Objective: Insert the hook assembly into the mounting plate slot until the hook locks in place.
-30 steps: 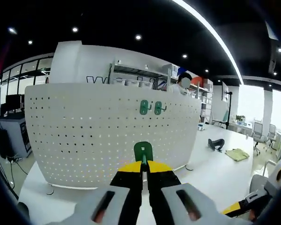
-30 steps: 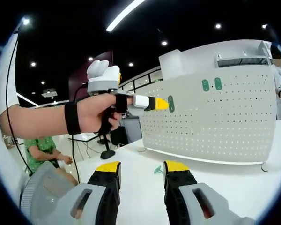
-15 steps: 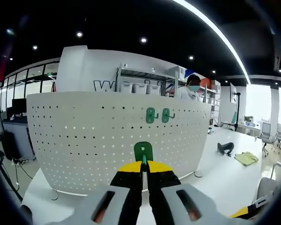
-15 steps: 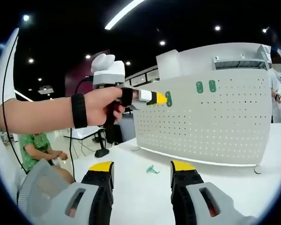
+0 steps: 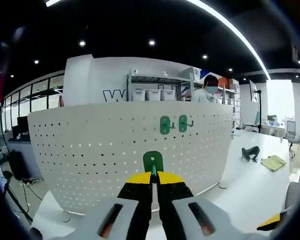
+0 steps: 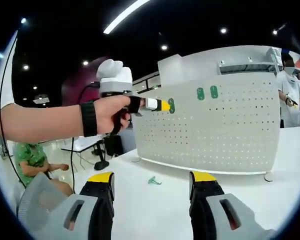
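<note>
My left gripper (image 5: 152, 176) is shut on a green hook (image 5: 152, 162), held up in front of the white pegboard (image 5: 90, 150). Two green hooks (image 5: 172, 124) hang on the board above and right of it. In the right gripper view a hand holds the left gripper (image 6: 163, 105) with the green hook (image 6: 171, 105) close to the pegboard (image 6: 230, 130), left of the two mounted hooks (image 6: 207, 92). My right gripper (image 6: 152, 181) is open above the white table (image 6: 150, 210). A spare green hook (image 6: 153, 180) lies on the table between its jaws.
A person (image 5: 208, 91) stands behind the board near shelves. A black object (image 5: 250, 152) and a yellow cloth (image 5: 273, 162) lie on the table to the right. A seated person in green (image 6: 35, 160) is at the left.
Both cameras shifted slightly. The left gripper with its hook has come a little closer to the pegboard. The right gripper's jaws have spread wider.
</note>
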A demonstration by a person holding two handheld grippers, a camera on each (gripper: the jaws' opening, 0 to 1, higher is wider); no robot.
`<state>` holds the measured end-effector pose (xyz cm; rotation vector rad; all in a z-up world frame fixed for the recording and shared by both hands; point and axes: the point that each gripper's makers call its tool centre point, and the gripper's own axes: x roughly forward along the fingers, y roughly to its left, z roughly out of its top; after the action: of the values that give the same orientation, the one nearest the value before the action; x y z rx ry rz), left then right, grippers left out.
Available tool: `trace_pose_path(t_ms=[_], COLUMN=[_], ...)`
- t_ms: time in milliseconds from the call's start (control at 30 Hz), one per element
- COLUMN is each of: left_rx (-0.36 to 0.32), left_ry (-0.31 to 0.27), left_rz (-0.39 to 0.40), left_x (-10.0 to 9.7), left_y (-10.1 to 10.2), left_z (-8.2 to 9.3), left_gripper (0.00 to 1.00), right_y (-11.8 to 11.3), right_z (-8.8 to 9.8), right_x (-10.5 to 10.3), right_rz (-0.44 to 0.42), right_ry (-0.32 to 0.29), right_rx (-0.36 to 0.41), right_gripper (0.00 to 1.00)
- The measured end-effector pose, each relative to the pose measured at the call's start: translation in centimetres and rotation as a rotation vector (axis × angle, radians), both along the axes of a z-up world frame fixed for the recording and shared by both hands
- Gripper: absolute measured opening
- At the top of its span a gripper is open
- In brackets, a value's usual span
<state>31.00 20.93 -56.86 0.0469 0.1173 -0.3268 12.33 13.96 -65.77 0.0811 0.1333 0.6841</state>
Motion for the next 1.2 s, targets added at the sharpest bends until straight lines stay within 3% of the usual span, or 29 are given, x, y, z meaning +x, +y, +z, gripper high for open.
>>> trace_pose_path(t_ms=[167, 300, 1200], left_rx=[0.000, 0.047, 0.053], left_ry=[-0.007, -0.030, -0.055], left_rz=[0.014, 0.010, 0.092], left_x=[0.9, 1.4, 5.8], left_y=[-0.4, -1.1, -2.0], left_z=[0.6, 1.1, 2.5], left_gripper=[0.02, 0.02, 0.02], right_y=[-0.4, -0.8, -3.0], right_z=[-0.2, -0.2, -1.5], right_x=[0.0, -0.1, -0.2], right_rz=[-0.003, -0.007, -0.045], right_ry=[0.009, 0.012, 0.049], right_rx=[-0.006, -0.007, -0.037], right_gripper=[0.61, 0.61, 0.59])
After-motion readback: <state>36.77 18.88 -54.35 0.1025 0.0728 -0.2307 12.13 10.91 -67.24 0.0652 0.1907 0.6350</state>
